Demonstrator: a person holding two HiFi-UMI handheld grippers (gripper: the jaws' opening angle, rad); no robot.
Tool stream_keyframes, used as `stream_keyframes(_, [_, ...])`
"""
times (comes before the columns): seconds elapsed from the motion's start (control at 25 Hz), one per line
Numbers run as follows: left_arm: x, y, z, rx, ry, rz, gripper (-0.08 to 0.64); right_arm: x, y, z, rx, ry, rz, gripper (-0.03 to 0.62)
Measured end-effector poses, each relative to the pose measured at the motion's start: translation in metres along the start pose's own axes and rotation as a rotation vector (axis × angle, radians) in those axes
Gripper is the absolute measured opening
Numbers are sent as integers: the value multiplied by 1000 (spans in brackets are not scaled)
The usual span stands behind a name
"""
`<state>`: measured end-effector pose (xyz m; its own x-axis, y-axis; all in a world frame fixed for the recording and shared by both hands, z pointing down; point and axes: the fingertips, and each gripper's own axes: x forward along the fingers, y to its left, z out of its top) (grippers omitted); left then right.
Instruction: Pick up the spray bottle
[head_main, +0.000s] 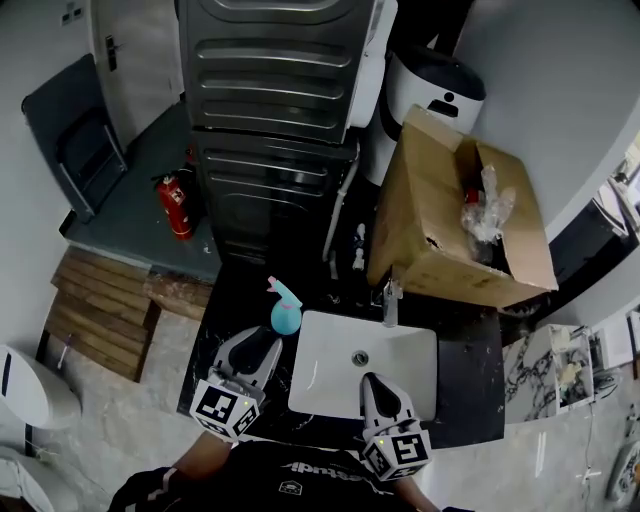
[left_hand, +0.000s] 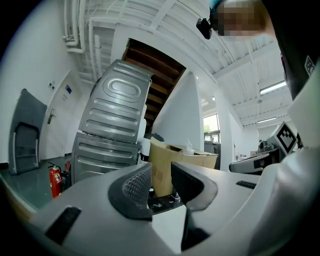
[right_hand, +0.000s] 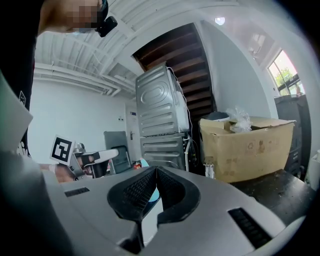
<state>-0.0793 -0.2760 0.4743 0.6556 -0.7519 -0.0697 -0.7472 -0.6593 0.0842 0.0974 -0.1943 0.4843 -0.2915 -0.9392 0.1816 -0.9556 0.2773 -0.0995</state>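
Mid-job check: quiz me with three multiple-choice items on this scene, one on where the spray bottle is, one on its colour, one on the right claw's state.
1. The spray bottle stands:
A) in the cardboard box
B) on the black counter beside the sink
C) on the floor

2. Its body is:
A) yellow
B) white
C) teal

3. The right claw is:
A) wide open
B) shut on the bottle
C) shut, empty

Answers:
B, the head view shows it upright at the basin's edge.
C, a teal body with a pink trigger.
C, its jaws meet with nothing between them.
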Motion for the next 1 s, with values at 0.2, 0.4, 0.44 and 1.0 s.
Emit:
stream_keyframes(0.2, [22, -11, -16, 30, 39, -34, 203, -6, -19, 1, 9, -2, -16, 38])
stream_keyframes(0.4, [45, 3, -49, 37, 85, -15, 227, -14, -35, -1, 21, 3, -43, 37])
stream_keyframes(0.44, [50, 6, -57, 30, 93, -6, 227, -17, -38, -1, 20, 4, -51, 37])
stream_keyframes(1.0, [102, 49, -132, 38, 187, 39, 249, -30, -64, -11, 33, 38, -151, 38])
